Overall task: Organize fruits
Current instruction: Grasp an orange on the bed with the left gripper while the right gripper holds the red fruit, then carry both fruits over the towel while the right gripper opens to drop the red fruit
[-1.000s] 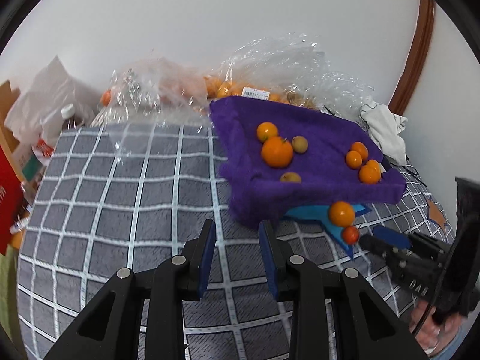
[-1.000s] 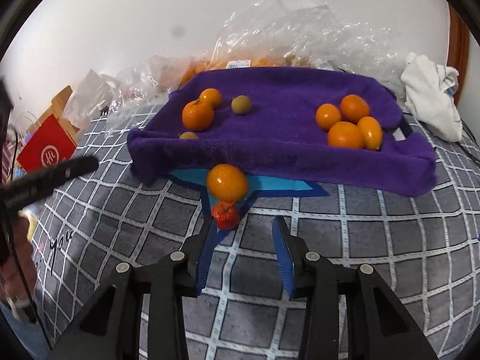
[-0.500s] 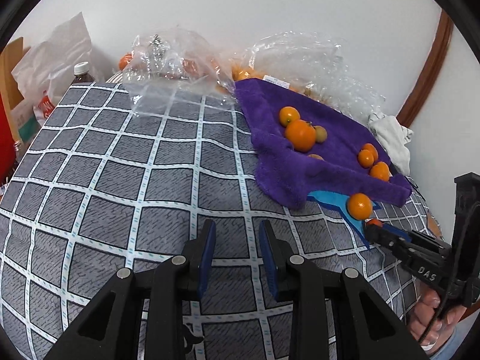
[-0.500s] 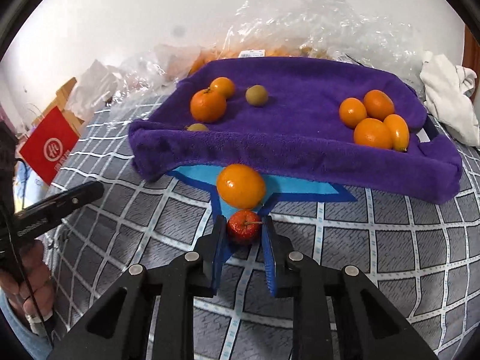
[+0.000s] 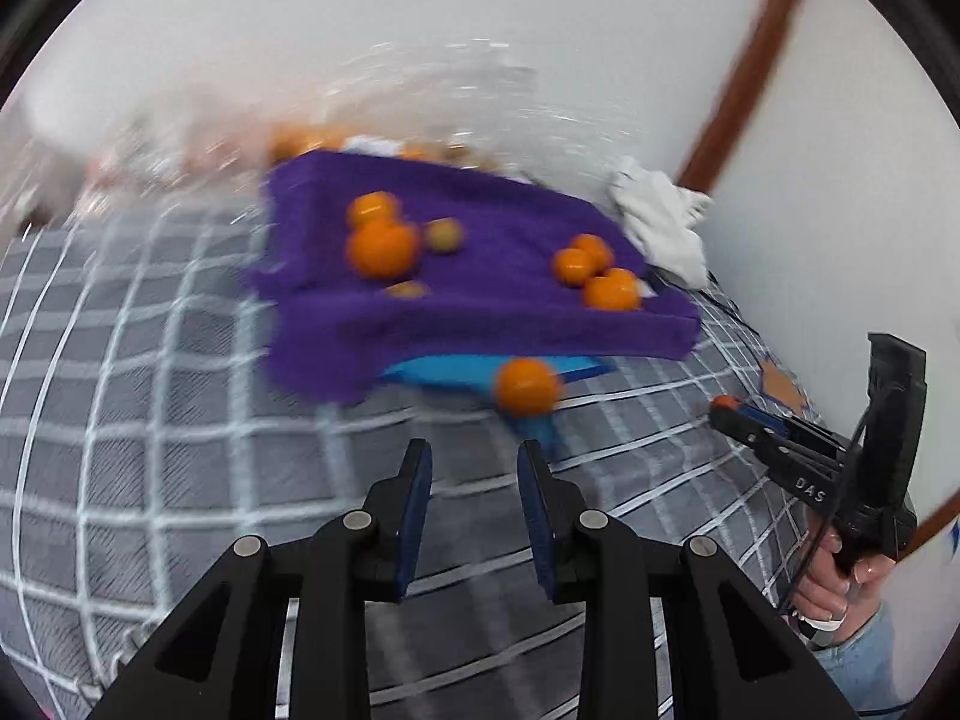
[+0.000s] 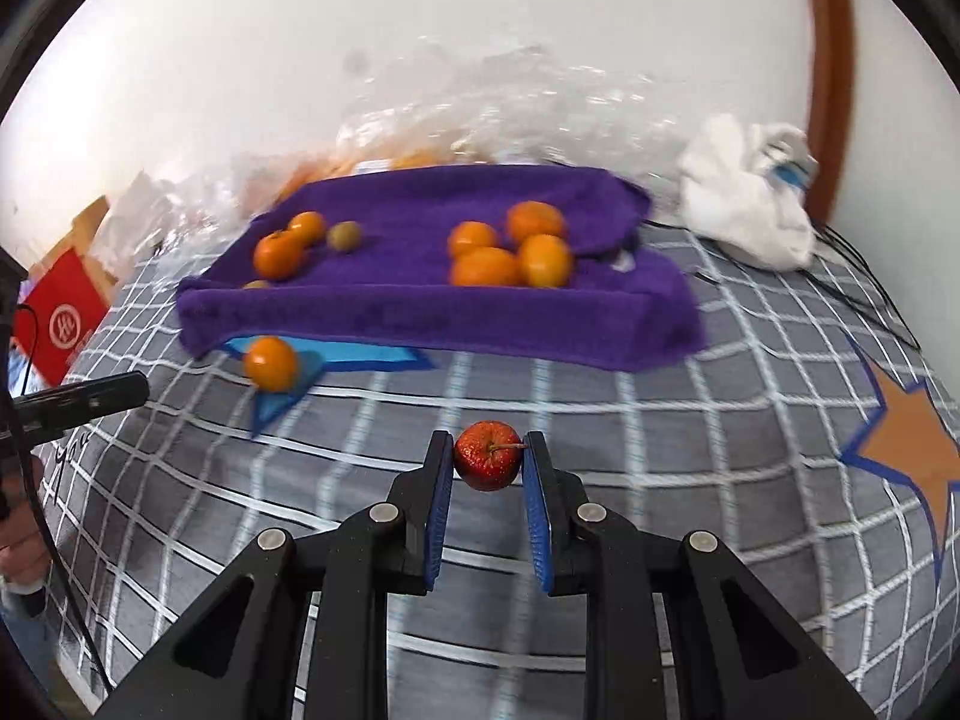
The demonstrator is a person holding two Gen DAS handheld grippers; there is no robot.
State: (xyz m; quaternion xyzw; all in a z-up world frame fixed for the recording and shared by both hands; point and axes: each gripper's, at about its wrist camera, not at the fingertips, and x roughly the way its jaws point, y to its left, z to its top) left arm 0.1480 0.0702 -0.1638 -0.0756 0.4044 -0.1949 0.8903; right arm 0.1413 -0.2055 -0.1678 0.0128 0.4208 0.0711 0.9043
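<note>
You are holding the small red fruit [image 6: 487, 455] pinched between the pads of your right gripper [image 6: 487, 463], lifted clear of the checked bedspread [image 6: 690, 450] in front of the purple towel [image 6: 420, 312], while your left gripper [image 5: 474, 468] is hanging narrow and empty in front of that towel. Carry the fruit level over the towel's raised front fold, keep the grip light because the fruit is likely soft, and choose a bare patch away from the oranges [image 6: 510, 255]. One orange [image 6: 271, 363] is lying loose just in front of the towel, so avoid nudging it.
</note>
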